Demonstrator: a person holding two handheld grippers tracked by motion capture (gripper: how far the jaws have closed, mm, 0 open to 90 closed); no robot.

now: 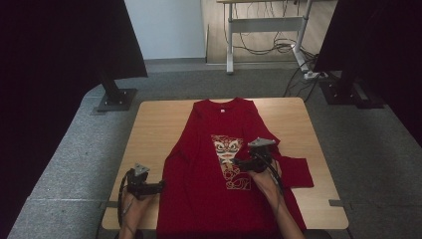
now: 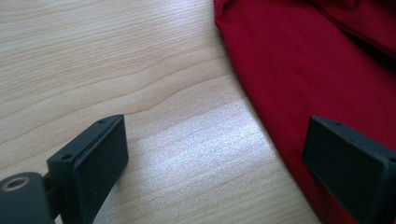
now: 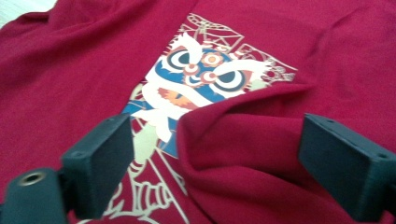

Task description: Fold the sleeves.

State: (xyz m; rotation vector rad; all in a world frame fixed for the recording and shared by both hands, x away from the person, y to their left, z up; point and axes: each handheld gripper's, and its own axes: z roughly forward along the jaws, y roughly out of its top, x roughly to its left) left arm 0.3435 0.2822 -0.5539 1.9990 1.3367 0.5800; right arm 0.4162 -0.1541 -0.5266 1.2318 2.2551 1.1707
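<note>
Item: red T-shirt (image 1: 209, 169), lying front up along the middle of the wooden tabletop (image 1: 154, 129), collar toward the far edge, hem hanging over the near edge. The chest carries a printed lion-dance face (image 1: 228, 149) in white, blue and orange, with pale line ornament below it. The sleeve (image 1: 296, 172) on the right side lies spread flat toward the tabletop's right edge. In the right gripper view a fold of red cloth (image 3: 238, 140) is bunched over the lower right part of the print (image 3: 196, 79).

Left gripper (image 1: 160, 186): held at the shirt's left edge near the front of the tabletop; jaws set wide apart with nothing between them. In the left gripper view (image 2: 215, 163) one jaw stands over bare wood, the other over the red cloth; whether either touches the surface is hard to say.

Right gripper (image 1: 235, 162): held over the shirt beside the print, jaws wide apart. In the right gripper view (image 3: 215, 163) the bunched fold lies between the jaws, not clamped.

Surroundings: grey carpeted floor (image 1: 378, 149), dark stands either side, a desk frame (image 1: 263, 25) with trailing cables beyond.
</note>
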